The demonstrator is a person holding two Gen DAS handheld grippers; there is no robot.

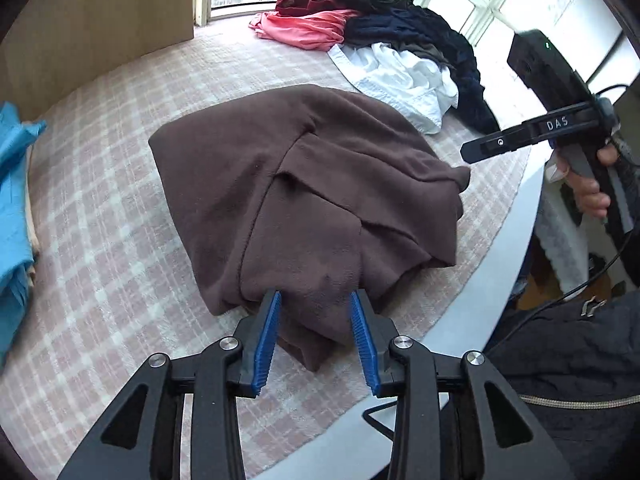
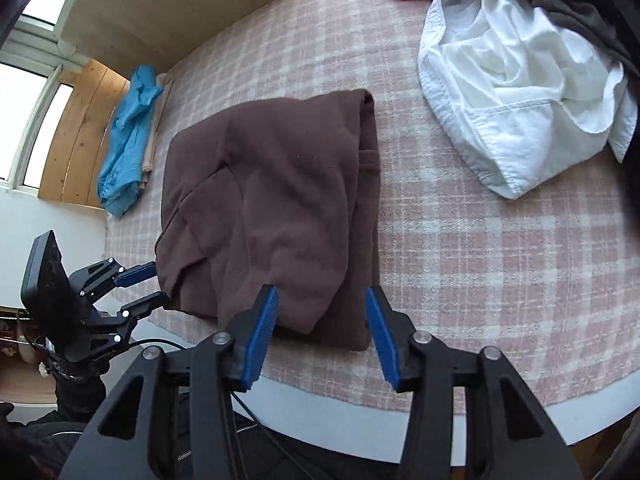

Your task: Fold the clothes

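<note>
Folded brown garment (image 1: 304, 200) lying near the table's front edge (image 1: 516, 216), on the plaid cover (image 1: 120, 208). Left gripper (image 1: 316, 300) parted, hovering at its near hem, nothing pinched. Right gripper (image 2: 322, 296) likewise spread, pads clear of the cloth.

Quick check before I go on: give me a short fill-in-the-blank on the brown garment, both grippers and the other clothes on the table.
1. The folded garment in the middle of the checked cloth is ____ in colour.
2. The left gripper and right gripper both have their jaws ____.
3. The crumpled shirt beside the brown one is ____.
4. The folded stack by the wooden panel is ____.

Missing words: brown; open; white; blue
</note>
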